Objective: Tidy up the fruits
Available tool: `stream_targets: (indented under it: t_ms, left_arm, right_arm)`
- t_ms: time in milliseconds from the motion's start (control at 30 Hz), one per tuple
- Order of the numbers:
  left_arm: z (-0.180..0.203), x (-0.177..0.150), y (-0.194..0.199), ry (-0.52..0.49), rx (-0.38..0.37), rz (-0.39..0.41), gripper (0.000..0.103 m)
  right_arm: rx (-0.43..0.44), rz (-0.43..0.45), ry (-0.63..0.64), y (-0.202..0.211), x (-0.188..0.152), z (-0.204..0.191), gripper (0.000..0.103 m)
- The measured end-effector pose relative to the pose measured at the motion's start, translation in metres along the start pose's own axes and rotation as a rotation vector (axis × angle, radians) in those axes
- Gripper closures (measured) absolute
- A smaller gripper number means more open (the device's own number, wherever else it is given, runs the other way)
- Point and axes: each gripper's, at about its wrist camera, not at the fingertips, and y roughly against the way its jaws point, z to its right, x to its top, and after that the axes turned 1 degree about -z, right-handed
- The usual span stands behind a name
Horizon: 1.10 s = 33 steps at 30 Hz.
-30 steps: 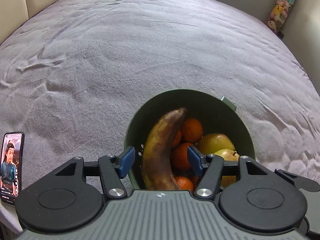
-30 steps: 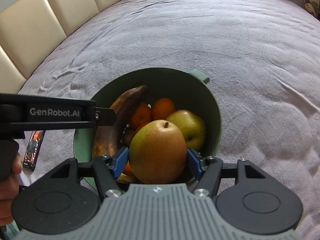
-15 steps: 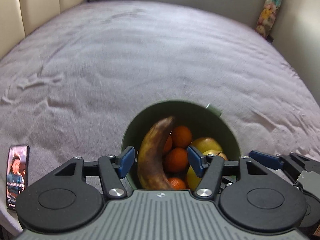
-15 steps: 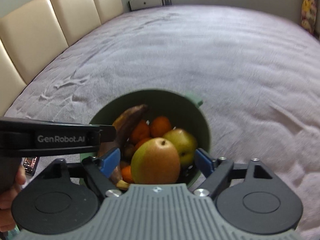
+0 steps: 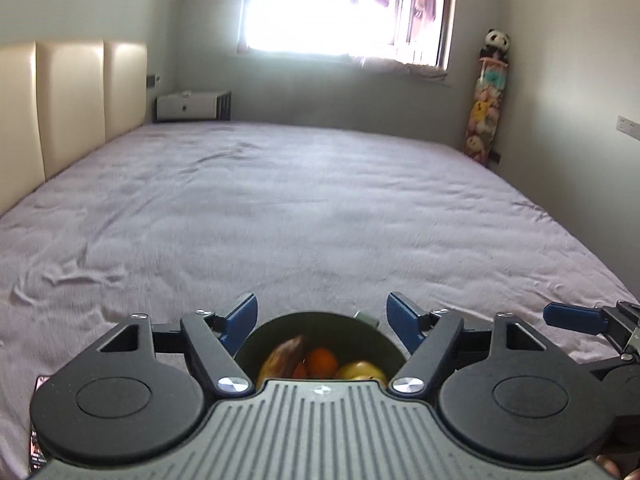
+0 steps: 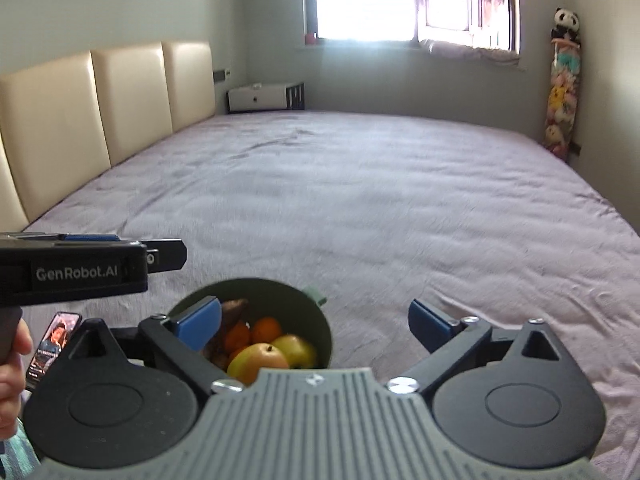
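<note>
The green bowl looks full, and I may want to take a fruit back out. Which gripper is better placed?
Left, marginally: the left gripper frames the green bowl squarely; the right gripper sits off to its side. Both jaws have just been opening, nothing between them.

- A wide bed under a wrinkled lilac-grey sheet (image 5: 304,216) fills the room.
- A cream padded leather headboard (image 6: 100,120) runs along its left side.
- A low white bedside cabinet (image 6: 260,98) stands in the far corner.
- A bright window (image 5: 340,8) is behind.
- A tall stack of plush toys topped by a panda (image 6: 562,84) leans in the right corner.
- A smartphone with a lit screen (image 6: 52,346) lies on the near left edge.
</note>
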Motion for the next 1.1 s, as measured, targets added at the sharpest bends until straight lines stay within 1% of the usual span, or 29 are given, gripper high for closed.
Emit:
stream_targets:
  t_ms: [100, 167, 233, 333, 433, 467, 567, 700, 833, 933, 1100]
  left_arm:
    - [0.008, 0.000, 0.012, -0.034, -0.015, 0.036, 0.009]
    - [0.013, -0.003, 0.018, -0.065, -0.005, 0.055, 0.007]
    - [0.017, -0.007, 0.022, -0.094, 0.015, 0.073, 0.007]
    - [0.022, -0.014, 0.024, -0.129, 0.024, 0.080, 0.006]
    - [0.022, -0.019, 0.023, -0.121, 0.017, 0.070, 0.004]
    - [0.021, -0.021, 0.021, -0.110, 0.014, 0.059, 0.002]
    - [0.014, -0.026, 0.013, -0.088, 0.014, 0.008, 0.002]
    - [0.007, -0.039, -0.006, -0.087, 0.061, -0.114, 0.002]
    - [0.000, -0.055, -0.020, -0.059, 0.054, -0.204, 0.002]
    - [0.000, -0.062, -0.026, -0.056, 0.055, -0.236, 0.002]
    - [0.004, -0.065, -0.032, -0.068, 0.062, -0.264, 0.002]
  right_arm:
    - [-0.029, 0.038, 0.017, 0.017, 0.000, 0.001, 0.004]
    - [-0.044, 0.047, 0.016, 0.025, -0.002, 0.002, 0.004]
    - [-0.051, 0.049, 0.000, 0.031, -0.007, 0.005, 0.004]
    - [-0.073, 0.038, -0.026, 0.034, -0.014, 0.008, 0.004]
    - [-0.088, 0.041, -0.049, 0.032, -0.022, 0.012, 0.004]
    - [-0.095, 0.042, -0.059, 0.031, -0.025, 0.013, 0.004]
    - [-0.129, 0.013, -0.089, 0.024, -0.030, 0.015, 0.004]
    - [-0.138, -0.033, -0.079, 0.011, -0.036, 0.017, 0.004]
    - [-0.156, -0.104, -0.085, -0.003, -0.047, 0.021, 0.004]
    - [-0.163, -0.171, -0.098, -0.015, -0.055, 0.024, 0.004]
    - [-0.103, -0.240, -0.126, -0.028, -0.061, 0.026, 0.004]
